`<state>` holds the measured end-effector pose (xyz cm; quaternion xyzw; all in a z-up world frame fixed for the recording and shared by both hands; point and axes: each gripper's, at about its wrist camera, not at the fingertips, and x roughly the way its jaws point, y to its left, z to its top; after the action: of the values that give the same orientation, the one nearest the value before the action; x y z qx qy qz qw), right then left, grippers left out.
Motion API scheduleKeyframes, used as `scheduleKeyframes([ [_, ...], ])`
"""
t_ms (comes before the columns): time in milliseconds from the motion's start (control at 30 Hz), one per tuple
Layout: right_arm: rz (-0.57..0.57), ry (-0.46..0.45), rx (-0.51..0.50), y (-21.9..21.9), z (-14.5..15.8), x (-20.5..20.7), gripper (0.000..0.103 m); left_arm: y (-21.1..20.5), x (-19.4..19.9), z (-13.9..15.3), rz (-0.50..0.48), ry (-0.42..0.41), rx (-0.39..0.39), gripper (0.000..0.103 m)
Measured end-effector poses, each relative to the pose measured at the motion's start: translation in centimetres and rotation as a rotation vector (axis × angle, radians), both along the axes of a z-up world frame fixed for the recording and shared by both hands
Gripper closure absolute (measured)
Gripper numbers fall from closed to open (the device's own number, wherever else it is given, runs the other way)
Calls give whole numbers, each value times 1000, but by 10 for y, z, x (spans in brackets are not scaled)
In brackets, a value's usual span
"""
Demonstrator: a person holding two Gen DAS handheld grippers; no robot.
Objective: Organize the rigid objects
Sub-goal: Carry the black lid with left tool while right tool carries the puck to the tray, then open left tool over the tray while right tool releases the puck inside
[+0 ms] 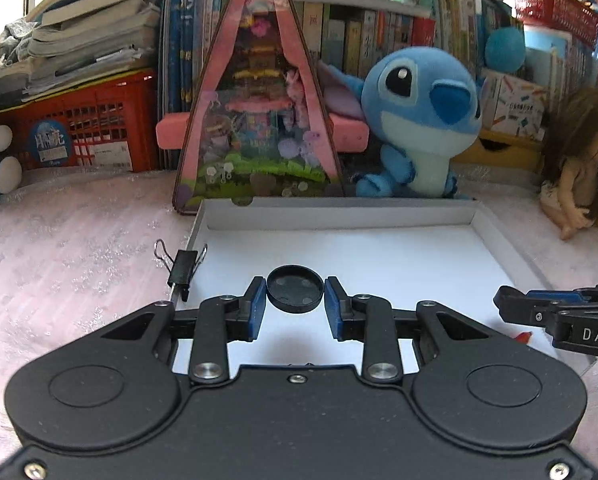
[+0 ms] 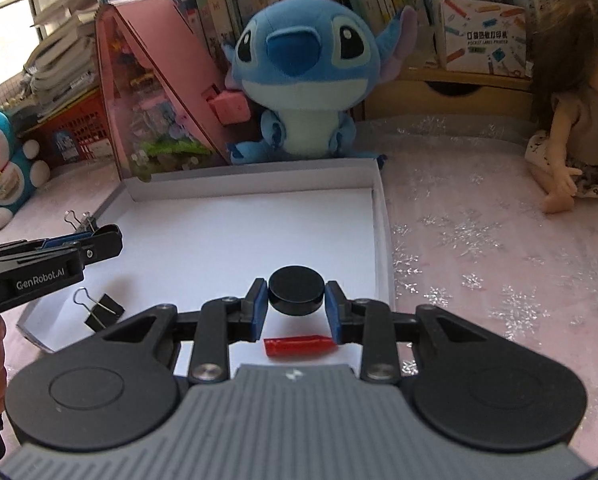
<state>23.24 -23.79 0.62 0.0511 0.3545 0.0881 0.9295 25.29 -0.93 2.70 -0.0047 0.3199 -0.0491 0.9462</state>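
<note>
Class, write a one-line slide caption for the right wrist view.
Right claw holds a black round case above the white tray.

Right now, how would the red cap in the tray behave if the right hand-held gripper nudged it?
The red cap lies on its side on the smooth white tray, so it would probably slide or roll easily. It looks like small hard plastic, likely light and stiff. It tapers at one end, so it may roll in a curve rather than straight.
</note>
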Motion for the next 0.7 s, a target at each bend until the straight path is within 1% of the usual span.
scheduleKeyframes([
  [133,-6,12,-21,3,-7,5,67,-3,1,-8,-3,10,22,74],
  [333,-6,15,-52,7,-16,8,67,-2,4,-15,8,25,26,74],
  [467,-4,8,-69,10,-17,8,67,-4,5,-19,7,31,38,74],
  [700,1,-2,-76,10,-19,7,67,-4,7,-26,13,52,34,73],
])
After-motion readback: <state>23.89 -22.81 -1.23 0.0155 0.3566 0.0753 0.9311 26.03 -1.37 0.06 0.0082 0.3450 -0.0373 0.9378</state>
